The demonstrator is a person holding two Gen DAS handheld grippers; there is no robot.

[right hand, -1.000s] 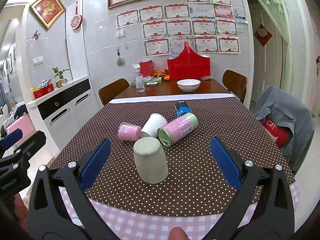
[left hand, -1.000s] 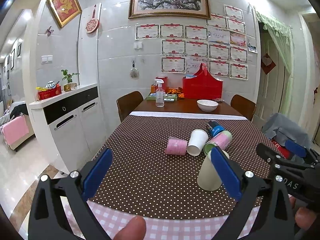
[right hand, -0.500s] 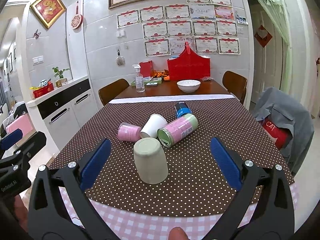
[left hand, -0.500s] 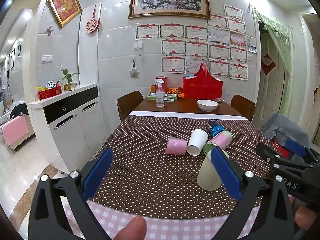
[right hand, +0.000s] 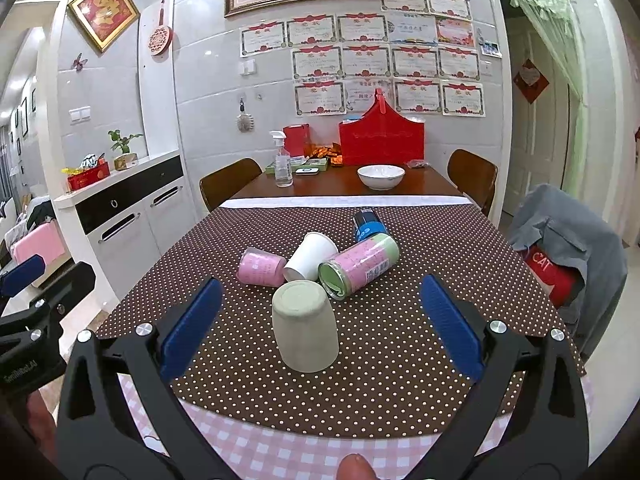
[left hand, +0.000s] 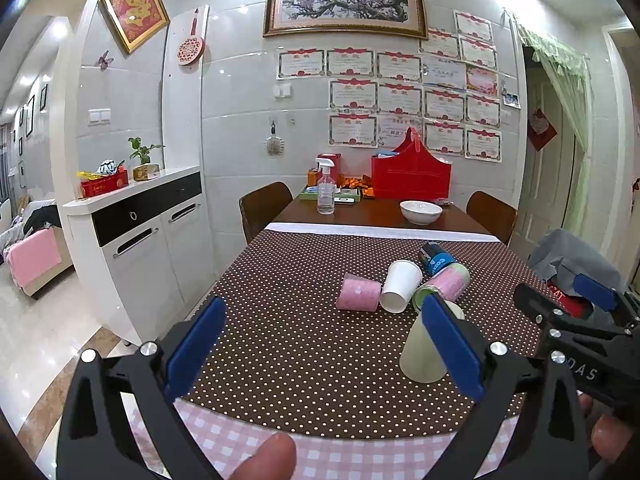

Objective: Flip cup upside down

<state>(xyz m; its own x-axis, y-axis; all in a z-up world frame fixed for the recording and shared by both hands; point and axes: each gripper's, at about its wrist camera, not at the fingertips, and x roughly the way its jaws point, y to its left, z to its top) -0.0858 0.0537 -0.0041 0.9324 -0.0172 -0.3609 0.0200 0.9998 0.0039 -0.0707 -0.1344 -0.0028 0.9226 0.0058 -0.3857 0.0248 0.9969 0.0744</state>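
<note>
A pale green cup point(right hand: 305, 326) stands upside down, base up, on the brown dotted tablecloth point(right hand: 400, 340). It also shows in the left wrist view point(left hand: 422, 352), partly behind my left gripper's right finger. My right gripper point(right hand: 320, 320) is open and empty, with the cup between its blue pads and apart from both. My left gripper point(left hand: 324, 340) is open and empty, to the left of the cup. The right gripper point(left hand: 576, 300) shows at the right edge of the left wrist view.
Behind the cup lie a pink cup point(right hand: 261, 267), a white paper cup point(right hand: 310, 257), a pink-green can point(right hand: 358, 266) and a blue can point(right hand: 368, 226). A white bowl point(right hand: 381, 176), spray bottle point(right hand: 282, 160) and red basket point(right hand: 382, 136) stand at the far end. Chairs flank the table.
</note>
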